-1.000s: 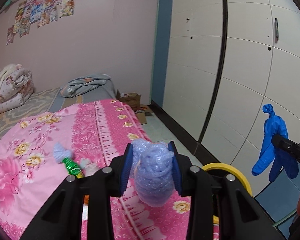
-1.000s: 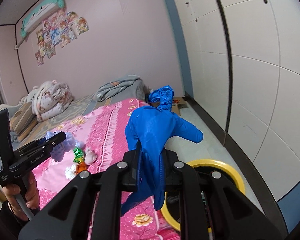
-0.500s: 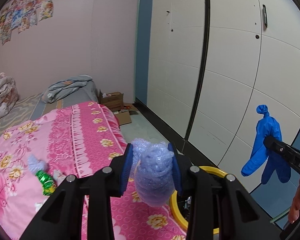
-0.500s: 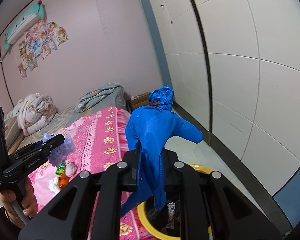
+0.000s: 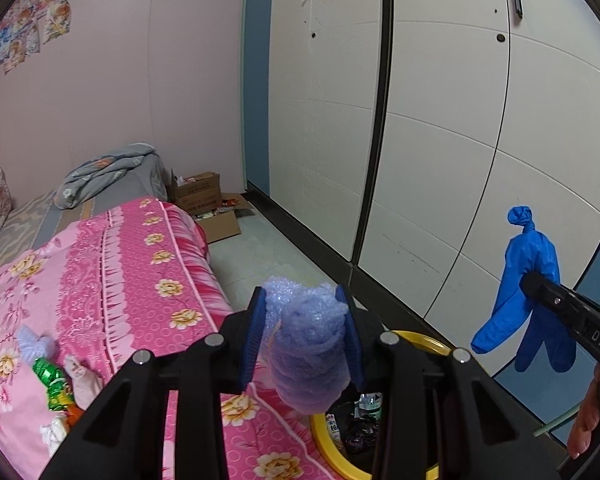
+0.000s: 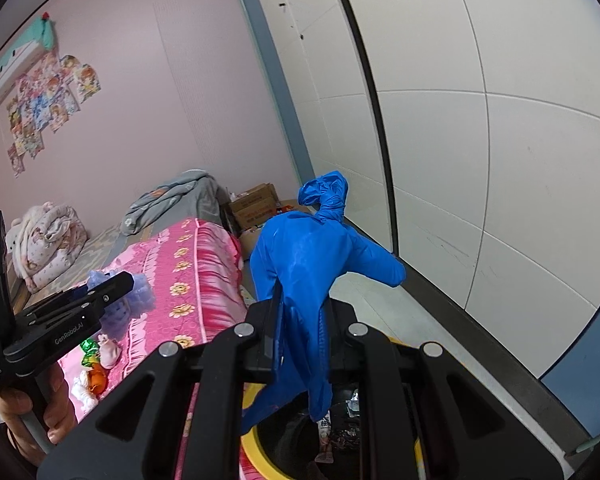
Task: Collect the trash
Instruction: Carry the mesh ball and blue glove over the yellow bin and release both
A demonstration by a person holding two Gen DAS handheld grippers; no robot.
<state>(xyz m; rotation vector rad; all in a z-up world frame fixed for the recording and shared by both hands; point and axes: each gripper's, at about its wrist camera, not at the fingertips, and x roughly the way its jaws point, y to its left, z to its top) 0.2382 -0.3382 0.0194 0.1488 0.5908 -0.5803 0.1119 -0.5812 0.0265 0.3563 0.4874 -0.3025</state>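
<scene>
My left gripper (image 5: 302,334) is shut on a wad of pale purple bubble wrap (image 5: 306,344), held above the bed's edge near the yellow-rimmed trash bin (image 5: 420,344). My right gripper (image 6: 302,322) is shut on a knotted blue glove (image 6: 312,252) that hangs over the bin (image 6: 254,444). The bin holds wrappers and a small bottle. The glove also shows in the left wrist view (image 5: 528,292), and the bubble wrap in the right wrist view (image 6: 138,292). More trash lies on the pink bedspread (image 5: 112,280): a green wrapper (image 5: 52,378), crumpled tissues (image 5: 80,376) and an orange scrap (image 6: 98,378).
White wardrobe doors (image 5: 440,140) line the right side. Cardboard boxes (image 5: 204,200) stand on the floor past the bed. A grey folded blanket (image 5: 108,170) and a rolled quilt (image 6: 48,244) lie at the bed's far end.
Both grippers have swung right and forward from over the bed toward the bin, each keeping its load. The bin's inside now shows under both.
</scene>
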